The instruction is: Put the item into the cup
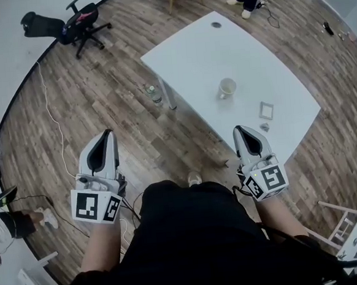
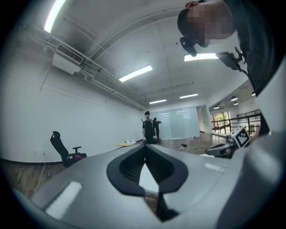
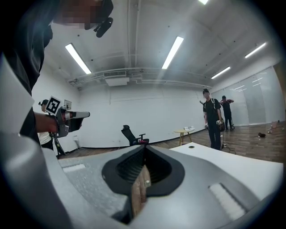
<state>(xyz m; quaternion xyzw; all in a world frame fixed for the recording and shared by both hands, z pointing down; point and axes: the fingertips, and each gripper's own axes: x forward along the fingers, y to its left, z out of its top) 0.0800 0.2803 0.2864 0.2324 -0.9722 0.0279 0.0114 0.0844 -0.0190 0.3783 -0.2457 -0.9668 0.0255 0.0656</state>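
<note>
The left gripper (image 1: 108,134) and right gripper (image 1: 238,130) are hovering closed, empty. A cup (image 1: 227,87), perhaps glass, is standing on the desk (image 1: 196,51).

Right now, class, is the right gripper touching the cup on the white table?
Apart. In the head view, a stretch of bare table separates the right gripper from the cup.

We read no words, numbers or brands anywhere; only square marker patterns show on the left gripper (image 1: 108,134) and right gripper (image 1: 239,130).
</note>
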